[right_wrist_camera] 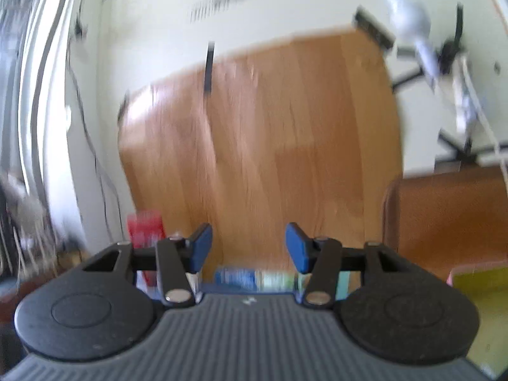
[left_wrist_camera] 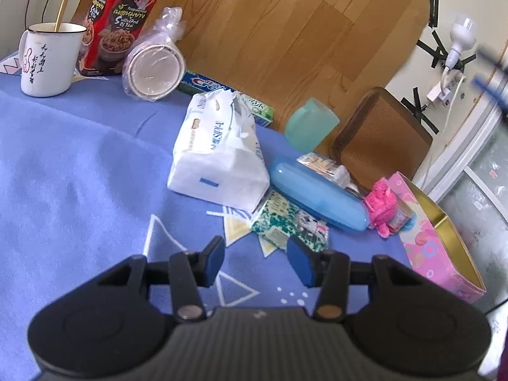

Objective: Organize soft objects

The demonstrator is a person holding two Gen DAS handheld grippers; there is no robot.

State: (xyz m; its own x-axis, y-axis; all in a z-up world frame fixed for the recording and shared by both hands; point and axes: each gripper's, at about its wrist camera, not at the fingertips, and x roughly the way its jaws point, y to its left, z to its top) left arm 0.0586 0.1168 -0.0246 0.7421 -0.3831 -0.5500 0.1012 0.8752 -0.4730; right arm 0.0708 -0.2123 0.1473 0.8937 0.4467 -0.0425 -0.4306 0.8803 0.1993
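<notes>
**Both tongs empty above a cluttered blue surface**

The left tongs [left_wrist_camera: 255, 262] hang over the blue cloth-covered surface [left_wrist_camera: 79, 174], jaws parted with only bare cloth between the pads; they hold nothing. Taking the white tissue pack [left_wrist_camera: 219, 155] as the landmark: a patterned green-and-white packet [left_wrist_camera: 287, 222] lies just below its lower right corner, touching it, and sits just beyond the left tongs' tips. To the pack's right rests a blue oblong case [left_wrist_camera: 317, 195], and past that a fluffy pink soft object [left_wrist_camera: 381, 204] lies against the open pink tin [left_wrist_camera: 441, 247] at the surface's right edge. Behind the pack lies a toothpaste box [left_wrist_camera: 206, 82]; further up and to the left are wrapped paper cups [left_wrist_camera: 154, 68], a red snack box [left_wrist_camera: 120, 22] and a white mug [left_wrist_camera: 50, 60].

The right tongs [right_wrist_camera: 248, 247] point level toward a wooden panel [right_wrist_camera: 270, 127] in a motion-blurred view. Their jaws stand apart and grip nothing.
</notes>
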